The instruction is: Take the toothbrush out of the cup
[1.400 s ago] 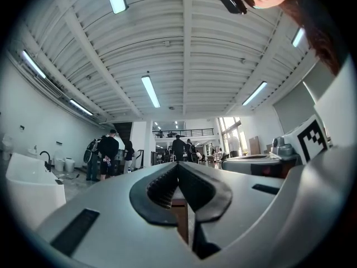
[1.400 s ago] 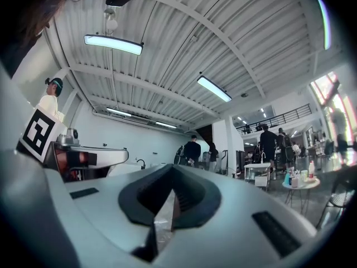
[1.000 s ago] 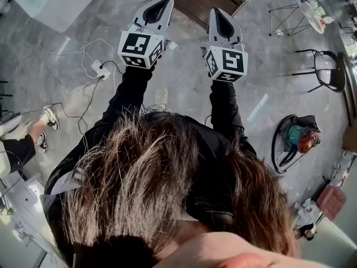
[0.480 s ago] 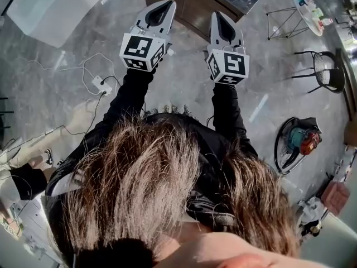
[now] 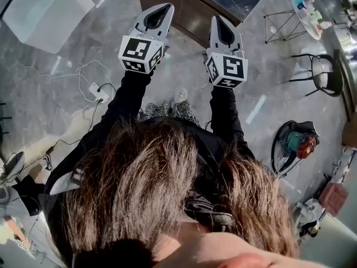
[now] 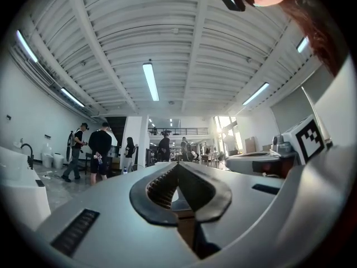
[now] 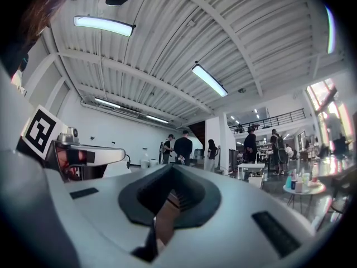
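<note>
No toothbrush or cup can be made out in any view. In the head view my left gripper (image 5: 166, 6) and right gripper (image 5: 217, 19) are held out side by side above the grey floor. Both point toward a dark brown cabinet (image 5: 187, 10). Both are shut with nothing between the jaws. The left gripper view shows its jaws (image 6: 177, 164) meeting at the tip, with a hall behind. The right gripper (image 7: 170, 167) is closed the same way. A small round table (image 5: 308, 9) with small bottles stands far right, also in the right gripper view (image 7: 302, 188).
A white box (image 5: 47, 7) stands at the far left. A power strip with cables (image 5: 100, 91) lies on the floor to the left. A wire chair (image 5: 324, 71) and a teal and orange machine (image 5: 295, 143) are on the right. Several people (image 6: 100, 149) stand far off.
The floor has slid back beneath me and the brown cabinet has come nearer. Both grippers stayed shut and side by side. A foot at the left has left the view.
</note>
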The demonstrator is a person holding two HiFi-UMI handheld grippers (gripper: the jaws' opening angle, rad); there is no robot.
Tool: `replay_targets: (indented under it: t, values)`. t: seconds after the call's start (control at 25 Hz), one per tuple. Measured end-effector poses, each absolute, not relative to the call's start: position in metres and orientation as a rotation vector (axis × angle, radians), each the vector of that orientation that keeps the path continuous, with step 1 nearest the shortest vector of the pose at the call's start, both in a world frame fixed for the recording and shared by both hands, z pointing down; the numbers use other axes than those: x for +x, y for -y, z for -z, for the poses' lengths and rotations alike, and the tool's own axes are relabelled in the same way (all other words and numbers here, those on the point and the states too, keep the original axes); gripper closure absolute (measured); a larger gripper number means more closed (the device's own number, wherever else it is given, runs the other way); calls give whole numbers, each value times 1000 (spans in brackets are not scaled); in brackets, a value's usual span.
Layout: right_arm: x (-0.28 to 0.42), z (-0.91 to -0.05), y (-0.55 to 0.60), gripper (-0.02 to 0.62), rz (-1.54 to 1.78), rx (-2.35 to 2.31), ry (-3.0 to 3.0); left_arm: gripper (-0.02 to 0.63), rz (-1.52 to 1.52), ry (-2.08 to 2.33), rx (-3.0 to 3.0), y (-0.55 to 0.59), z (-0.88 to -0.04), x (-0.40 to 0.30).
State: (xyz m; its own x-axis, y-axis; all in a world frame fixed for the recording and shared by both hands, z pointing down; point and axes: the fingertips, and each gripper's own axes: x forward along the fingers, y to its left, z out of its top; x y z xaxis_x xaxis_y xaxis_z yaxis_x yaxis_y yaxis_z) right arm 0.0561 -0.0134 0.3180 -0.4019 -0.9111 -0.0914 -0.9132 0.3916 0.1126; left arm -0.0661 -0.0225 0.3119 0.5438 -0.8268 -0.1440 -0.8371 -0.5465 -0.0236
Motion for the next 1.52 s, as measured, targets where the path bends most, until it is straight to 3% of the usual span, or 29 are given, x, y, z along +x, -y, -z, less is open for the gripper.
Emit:
replay_targets:
  t: [0.8,1.52]
  values:
    - [104,-323,157,591,-226,-1595,-2685,598,-164,-1559,-2603,156,-314,-20]
    - [108,-347,221,591,-185,-1601,-2739,598,-181,-1516,-2682,229,-336,-10]
